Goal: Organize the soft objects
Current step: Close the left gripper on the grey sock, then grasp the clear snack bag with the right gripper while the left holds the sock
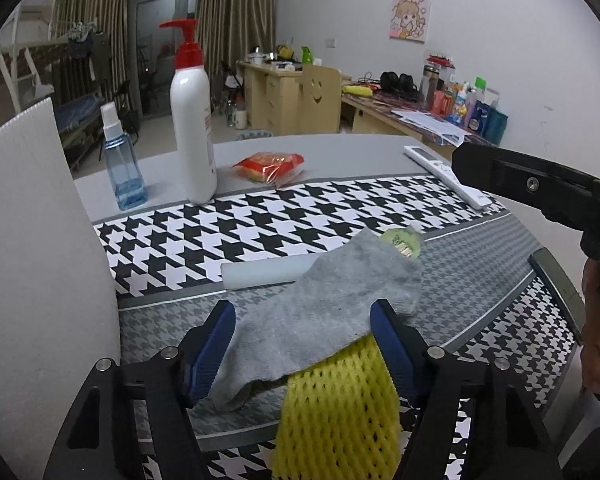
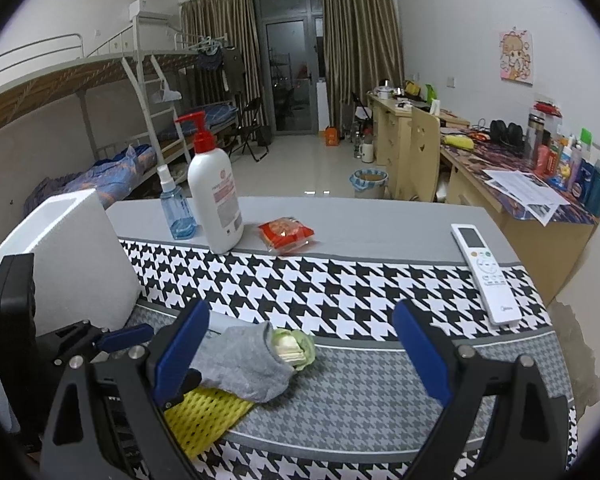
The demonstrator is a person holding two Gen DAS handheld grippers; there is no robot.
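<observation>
Left wrist view: the left gripper (image 1: 303, 322) has its fingers spread either side of a grey sock (image 1: 320, 316), not pressing it; the sock lies over a yellow foam net (image 1: 336, 412) near the desk's (image 1: 340, 152) front edge.

Right wrist view: the right gripper (image 2: 302, 330) has its fingers spread wide, with nothing between them; the sock (image 2: 246, 364) lies to their left.

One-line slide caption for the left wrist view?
Left hand-held gripper straddles a grey sock lying over yellow foam netting on a houndstooth cloth.
</observation>
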